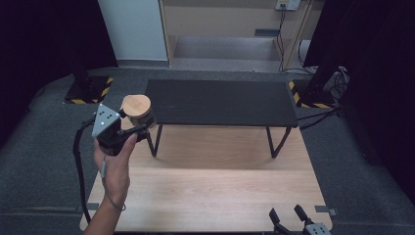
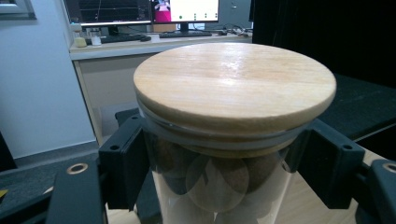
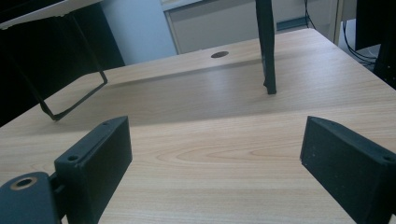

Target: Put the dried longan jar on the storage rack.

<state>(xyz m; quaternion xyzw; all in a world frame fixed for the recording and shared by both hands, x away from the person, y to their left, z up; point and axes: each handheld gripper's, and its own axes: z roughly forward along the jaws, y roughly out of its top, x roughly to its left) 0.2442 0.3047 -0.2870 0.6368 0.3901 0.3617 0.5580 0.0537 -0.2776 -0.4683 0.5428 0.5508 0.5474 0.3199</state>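
High view, item list. Left tool (image 1: pixel 139 128): held in a person's hand (image 1: pixel 115 164) above the desk's left edge, jaws clamped on a glass jar (image 1: pixel 142 116). Jar: clear wall, round wooden lid (image 1: pixel 136 104) seated, dark rounded contents visible through the glass in the left gripper view (image 2: pixel 219 182); carried in the air just off the left end of the black raised shelf (image 1: pixel 220 102). Jaws grip the glass just beneath the lid (image 2: pixel 233 84), one on each side. Right tool (image 1: pixel 289 216): at the desk's near right edge, jaws spread wide with nothing between them, bare wood ahead in the right gripper view (image 3: pixel 210 163). Desk (image 1: pixel 220 186): light wood.

Risks, judged: smooth glass may slip downward through the pads; a tilt could loosen the lid; the jar could knock the shelf edge if swung rightward at this height.
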